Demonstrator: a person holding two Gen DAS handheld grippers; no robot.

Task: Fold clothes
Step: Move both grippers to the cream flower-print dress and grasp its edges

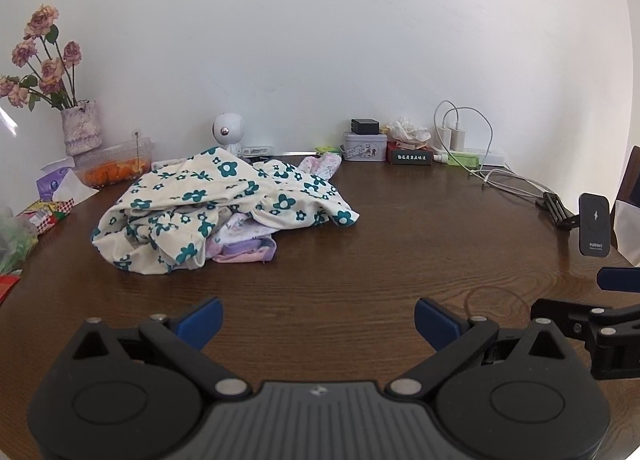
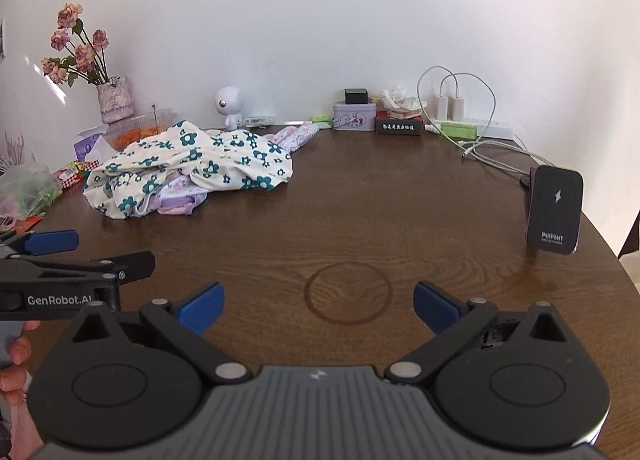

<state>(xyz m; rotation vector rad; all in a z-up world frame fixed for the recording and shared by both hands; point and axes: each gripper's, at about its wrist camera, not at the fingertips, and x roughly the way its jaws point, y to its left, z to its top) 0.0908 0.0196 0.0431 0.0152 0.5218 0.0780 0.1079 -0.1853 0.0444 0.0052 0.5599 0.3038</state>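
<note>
Toward the left back part of the dark brown wooden tabletop lies the task's own material: a crumpled cream garment printed with teal flowers, heaped over a smaller pale lilac and pink garment that pokes out from under its near edge. Neither shows a crease line or a squared shape; both are bunched and lumpy, so as things lie now nothing on show is folded, and no neat stack appears anywhere in either view. By my judgement both pieces want spreading flat and folding.

Containers, from the left edge rightward: a mottled lilac vase in the back left corner holds dried pink roses; just beside it a clear plastic tub holds something orange (carrot pieces, perhaps; too small to tell) with a skewer standing in it. Along the back edge, a pale printed tin has its lid on, a small black box resting on top, so its contents are hidden.

The left claw hovers low over the near edge, its blue pads spread wide, gripping nothing. The right claw hangs alongside, equally wide and empty, well apart from the clothes.
</note>
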